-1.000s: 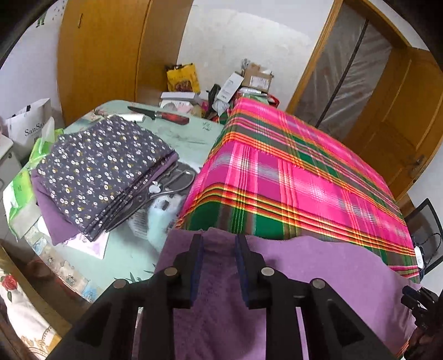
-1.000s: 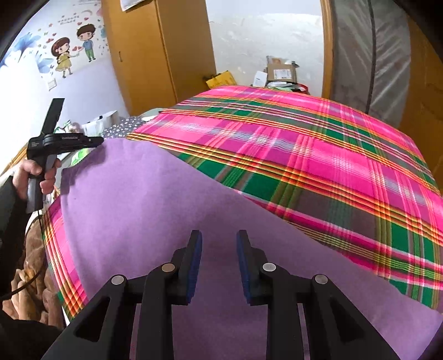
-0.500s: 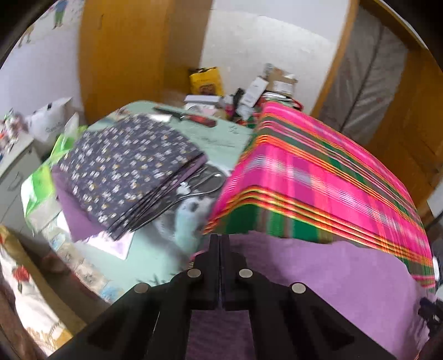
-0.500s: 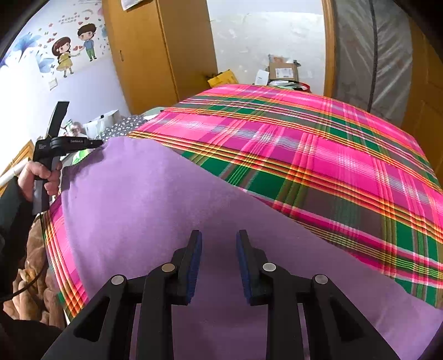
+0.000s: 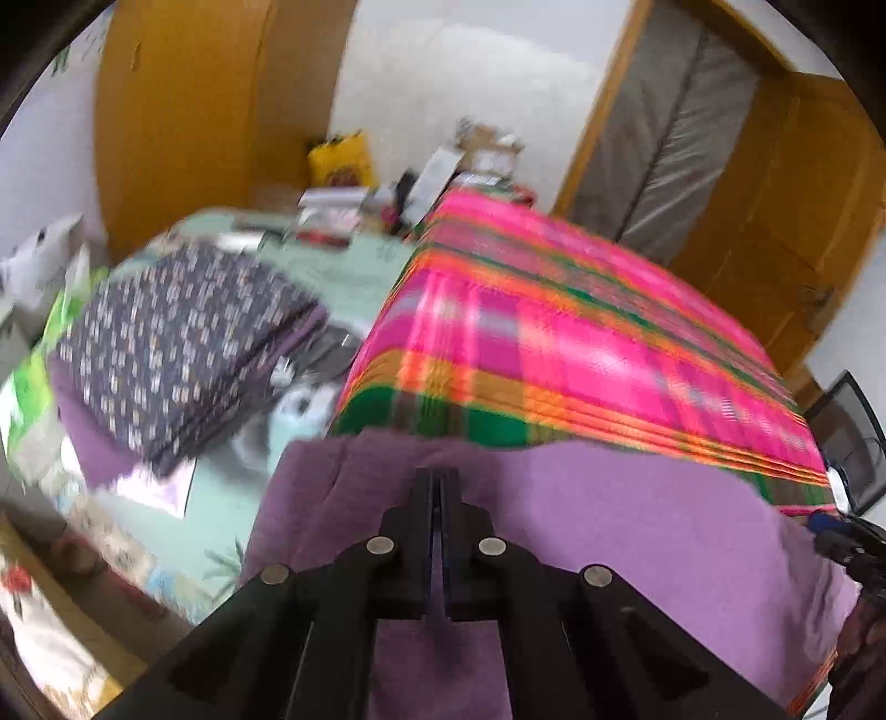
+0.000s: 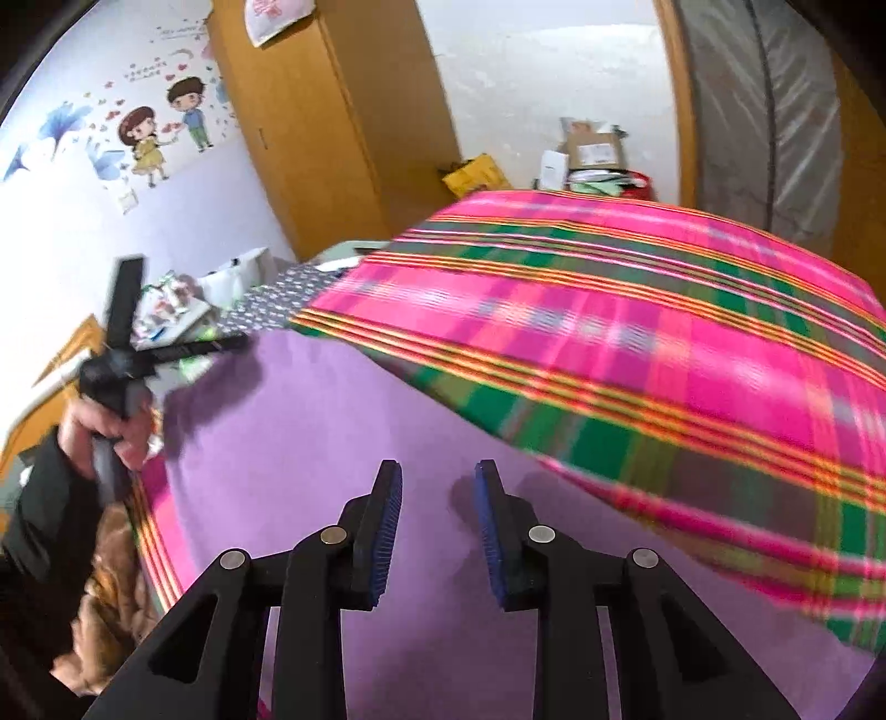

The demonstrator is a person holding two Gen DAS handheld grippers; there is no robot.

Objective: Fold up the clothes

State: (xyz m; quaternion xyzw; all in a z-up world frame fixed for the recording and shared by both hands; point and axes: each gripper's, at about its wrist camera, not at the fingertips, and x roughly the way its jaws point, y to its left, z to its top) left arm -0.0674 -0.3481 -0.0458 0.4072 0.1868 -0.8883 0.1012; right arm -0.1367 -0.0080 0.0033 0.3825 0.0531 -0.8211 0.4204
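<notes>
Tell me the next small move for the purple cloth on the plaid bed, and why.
Probably bring the right gripper down onto the purple cloth and close. The left gripper is already shut on the cloth's edge, while the right one's jaws are opening, with nothing pinched between them.

Black tool [image 6: 437, 487], blue pads [image 6: 387, 531]; dark sleeve [image 6: 50, 498].

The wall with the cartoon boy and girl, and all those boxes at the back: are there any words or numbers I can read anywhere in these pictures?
None can be read.
Wall sticker: small writing above the cartoon pair, too small and blurred.
Red-and-white hanging on the wooden wardrobe: red marks, cut off and unreadable.
Cardboard box: a label, too small.
Yellow bag: a print, blurred.
White bag: dark marks, blurred.
</notes>
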